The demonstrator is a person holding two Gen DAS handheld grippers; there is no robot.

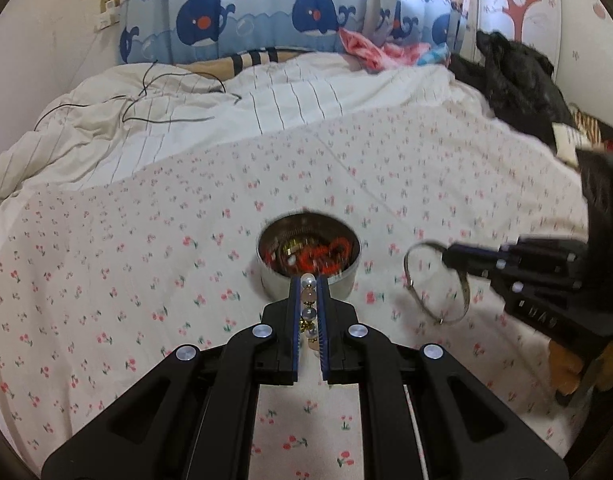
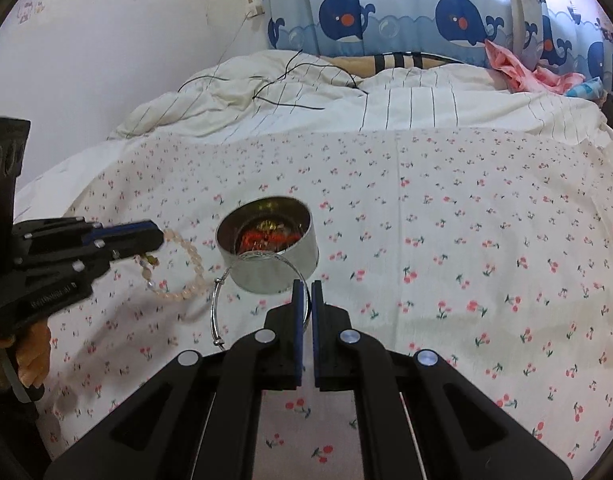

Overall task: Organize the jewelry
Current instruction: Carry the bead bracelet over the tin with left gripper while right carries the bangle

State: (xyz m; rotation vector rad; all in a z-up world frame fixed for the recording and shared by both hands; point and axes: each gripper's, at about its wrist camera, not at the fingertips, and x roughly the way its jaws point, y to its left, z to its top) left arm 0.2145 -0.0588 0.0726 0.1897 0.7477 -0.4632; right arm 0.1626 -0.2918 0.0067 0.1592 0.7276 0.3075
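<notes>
On flowered bedsheet (image 2: pixel 446 216), round metal tin (image 2: pixel 268 250) stood upright, already holding red and gold pieces. Left gripper (image 1: pixel 309 280) was clamped on beaded bracelet (image 2: pixel 186 268), poised just short of tin rim. Right gripper (image 2: pixel 306 284) was pinched on silver bangle (image 1: pixel 436 282), beside tin. Step in hand judged: carrying both to tin. Next move called for centring over opening, then releasing. Two grippers close together, collision risk. Black cable (image 2: pixel 290 88) on striped duvet (image 2: pixel 426 100), well apart.
</notes>
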